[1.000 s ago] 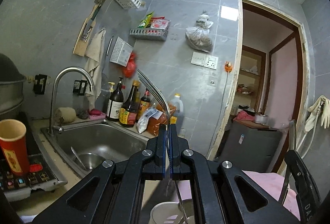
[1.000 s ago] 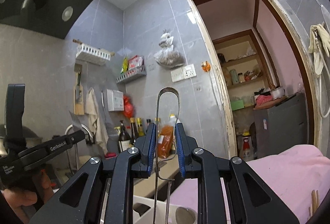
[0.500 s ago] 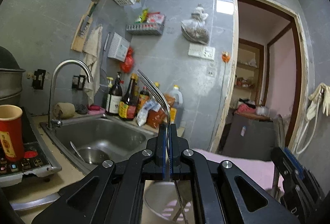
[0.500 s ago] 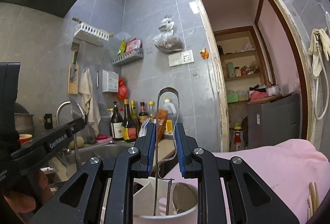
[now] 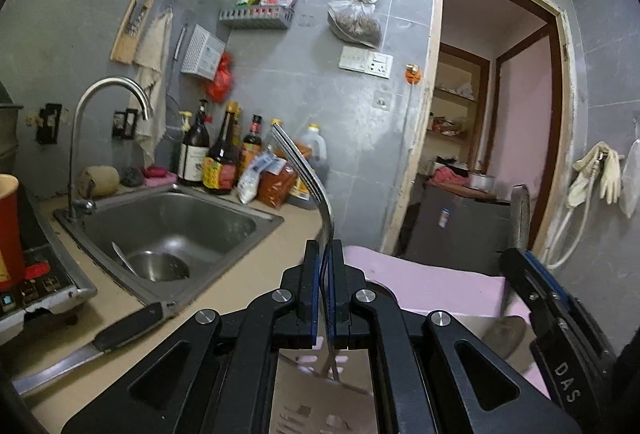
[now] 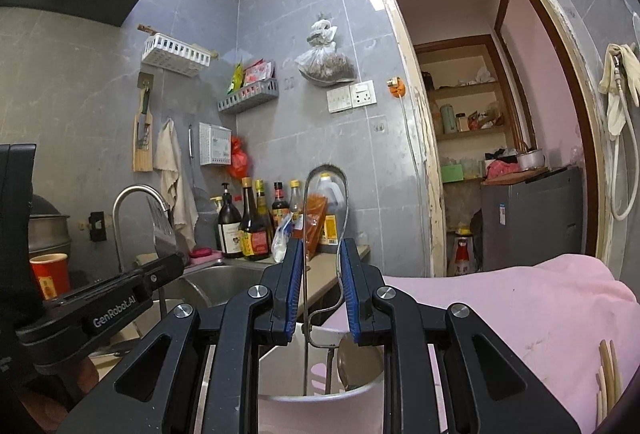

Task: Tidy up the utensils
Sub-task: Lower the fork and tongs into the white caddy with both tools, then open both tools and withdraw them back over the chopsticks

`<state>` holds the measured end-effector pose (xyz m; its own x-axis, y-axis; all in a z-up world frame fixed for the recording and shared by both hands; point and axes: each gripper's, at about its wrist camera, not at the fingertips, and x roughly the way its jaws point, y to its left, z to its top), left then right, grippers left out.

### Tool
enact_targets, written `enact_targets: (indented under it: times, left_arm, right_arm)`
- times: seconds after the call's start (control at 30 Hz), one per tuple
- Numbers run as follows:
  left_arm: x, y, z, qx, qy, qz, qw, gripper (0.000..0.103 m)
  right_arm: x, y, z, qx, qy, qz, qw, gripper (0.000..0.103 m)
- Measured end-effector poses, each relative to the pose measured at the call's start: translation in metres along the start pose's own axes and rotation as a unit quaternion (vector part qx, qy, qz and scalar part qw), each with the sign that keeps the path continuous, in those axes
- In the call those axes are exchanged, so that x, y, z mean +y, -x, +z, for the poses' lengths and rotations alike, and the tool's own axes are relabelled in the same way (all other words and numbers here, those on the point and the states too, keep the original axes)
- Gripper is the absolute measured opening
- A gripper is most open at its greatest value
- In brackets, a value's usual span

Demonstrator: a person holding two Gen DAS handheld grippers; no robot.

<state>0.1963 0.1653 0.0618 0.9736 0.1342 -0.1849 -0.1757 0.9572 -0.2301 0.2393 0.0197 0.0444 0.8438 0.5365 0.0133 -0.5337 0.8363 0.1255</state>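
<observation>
My left gripper (image 5: 327, 248) is shut on a steel fork (image 5: 306, 174), tines up and curved to the left. The fork's handle runs down towards a white utensil holder (image 5: 304, 360) glimpsed under the jaws. My right gripper (image 6: 322, 252) is shut on a wire-loop metal utensil (image 6: 325, 170); its blue pads press both sides of the loop, and its legs reach down into the white holder (image 6: 320, 400). A spoon (image 6: 356, 358) stands in that holder. In the right wrist view, the left gripper (image 6: 164, 260) and its fork (image 6: 160, 222) sit at the left.
A steel sink (image 5: 224, 210) with a bowl (image 5: 160, 266) and a tap (image 5: 108, 90) lies to the left. A black-handled knife (image 5: 124, 328) rests on the counter beside it. Bottles (image 5: 216, 162) line the wall. Pink cloth (image 6: 500, 298) covers the right side, with chopsticks (image 6: 608, 374) on it.
The left gripper has sunk with the fork, so the counter and knife have come into view. The right view has tipped down a little, showing more of the holder.
</observation>
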Motion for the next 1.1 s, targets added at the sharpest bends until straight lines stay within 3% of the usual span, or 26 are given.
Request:
enact_targets:
  times: [0.43, 0.83, 1.0, 1.1]
  left_arm:
    - [0.000, 0.013, 0.003, 0.013, 0.003, -0.029, 0.9995, 0.004]
    - [-0.003, 0.031, 0.017, -0.005, 0.003, -0.046, 0.9989, 0.008]
    - [-0.013, 0.038, 0.022, -0.009, -0.007, -0.055, 0.9984, 0.010]
    - [-0.026, 0.044, 0.025, -0.014, -0.015, -0.069, 0.9974, 0.021]
  right_arm:
    - [-0.001, 0.010, 0.000, 0.014, -0.012, 0.014, 1.000, 0.019]
    - [-0.006, 0.024, 0.008, 0.000, -0.025, 0.017, 1.000, 0.027]
    - [-0.015, 0.039, 0.021, -0.012, -0.022, 0.004, 1.000, 0.040]
    - [-0.027, 0.052, 0.033, -0.023, -0.011, -0.010, 1.000, 0.050]
